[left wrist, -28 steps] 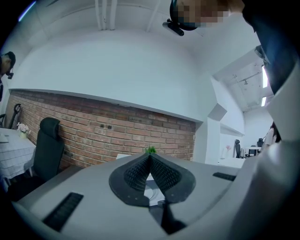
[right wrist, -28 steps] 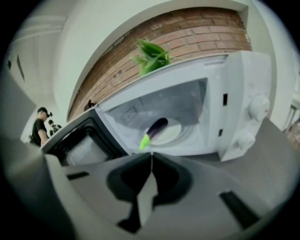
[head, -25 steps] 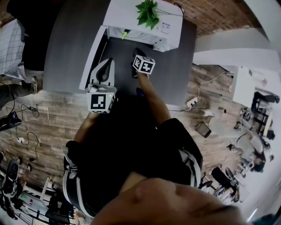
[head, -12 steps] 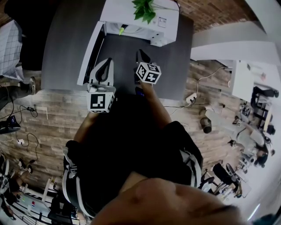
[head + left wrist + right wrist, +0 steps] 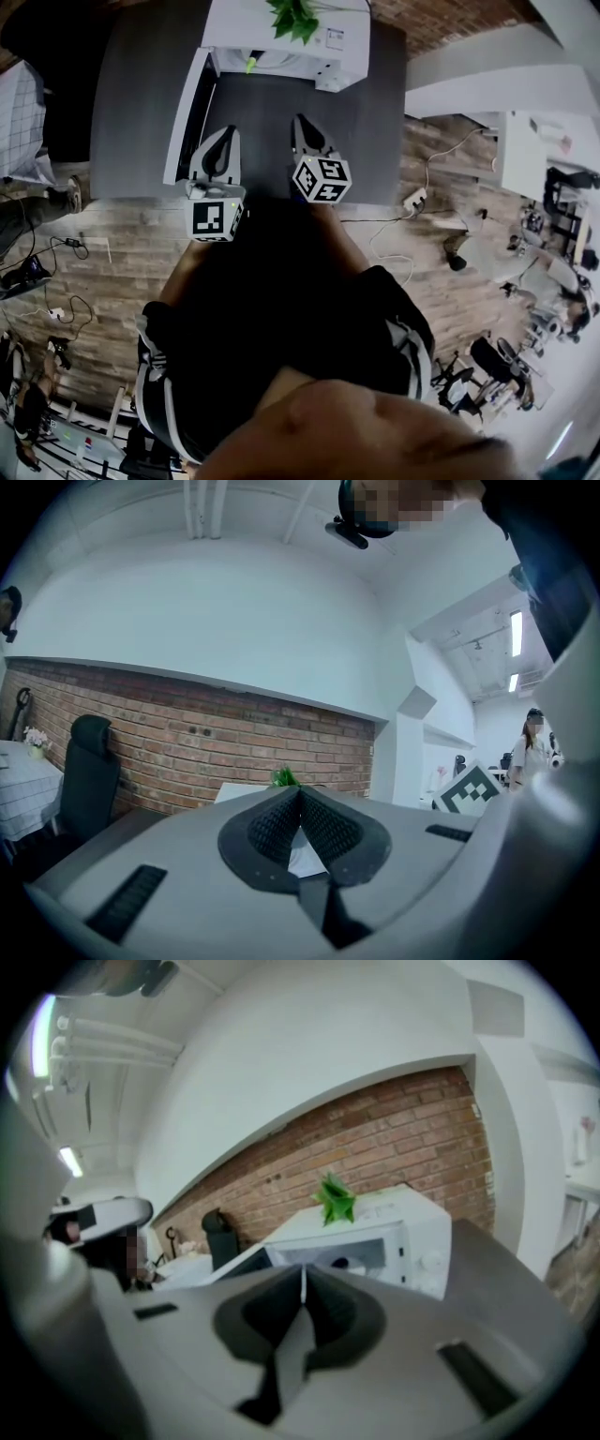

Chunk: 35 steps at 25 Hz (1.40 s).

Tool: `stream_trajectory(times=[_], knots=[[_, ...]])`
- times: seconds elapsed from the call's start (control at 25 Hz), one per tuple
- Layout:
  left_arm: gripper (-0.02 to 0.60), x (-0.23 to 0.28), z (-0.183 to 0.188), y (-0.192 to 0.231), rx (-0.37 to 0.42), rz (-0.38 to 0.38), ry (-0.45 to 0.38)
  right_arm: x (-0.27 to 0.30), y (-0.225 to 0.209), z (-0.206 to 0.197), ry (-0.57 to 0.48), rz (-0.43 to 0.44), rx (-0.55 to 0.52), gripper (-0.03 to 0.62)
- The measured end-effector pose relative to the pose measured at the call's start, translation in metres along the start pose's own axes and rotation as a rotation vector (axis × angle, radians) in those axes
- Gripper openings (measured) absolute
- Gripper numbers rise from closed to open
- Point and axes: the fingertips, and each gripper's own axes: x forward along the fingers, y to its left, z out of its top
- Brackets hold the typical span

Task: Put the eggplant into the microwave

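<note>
Eggplant (image 5: 342, 1263) is in neither gripper; it seems to be the dark shape lying inside the cavity straight ahead of the right gripper (image 5: 302, 1274), though it is too small to be sure. The grey worktop (image 5: 141, 112) runs under both grippers. At its far end, beyond their tips, stands the white microwave (image 5: 239, 28) with a potted plant (image 5: 292, 17) on top. Its door (image 5: 183, 122) is swung fully open and reaches back alongside the outer side of the left gripper (image 5: 225, 136). Both grippers have their jaws pressed together on nothing. A small green end (image 5: 250, 64) shows at the cavity's mouth, ahead of and between the grippers. If that is the stem poking over the sill, a closing door would likely jam on it or knock the eggplant out. The door's swing also crosses the left gripper's place, so a careless push could strike it.
</note>
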Motion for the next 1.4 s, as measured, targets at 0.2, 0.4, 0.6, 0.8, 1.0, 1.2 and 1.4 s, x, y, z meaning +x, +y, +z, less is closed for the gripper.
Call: stream_trajectory(times=[0.2, 0.4, 0.6, 0.8, 1.0, 1.2, 1.4], knots=[[0.034, 0.002, -0.002, -0.004, -0.001, -0.020, -0.004, -0.018, 0.016, 0.013, -0.040, 0.023, -0.028, 0.035], [0.034, 0.000, -0.004, -0.006, -0.010, -0.025, 0.008, -0.040, 0.026, 0.017, -0.063, 0.022, -0.029, 0.035], [0.034, 0.002, -0.006, -0.008, 0.003, -0.036, 0.002, -0.045, 0.026, 0.014, -0.073, 0.023, -0.035, 0.035], [0.034, 0.002, -0.008, -0.010, 0.000, -0.040, 0.008, -0.046, 0.027, 0.018, -0.092, 0.034, -0.024, 0.035], [0.034, 0.001, -0.009, -0.009, 0.000, -0.040, 0.013, -0.048, 0.027, 0.014, -0.079, 0.021, -0.054, 0.035], [0.034, 0.000, -0.008, -0.010, -0.009, -0.041, 0.013, -0.050, 0.028, 0.015, -0.084, 0.019, -0.057, 0.035], [0.034, 0.001, -0.008, -0.011, 0.002, -0.044, 0.005, -0.051, 0.027, 0.014, -0.084, 0.021, -0.051, 0.035]])
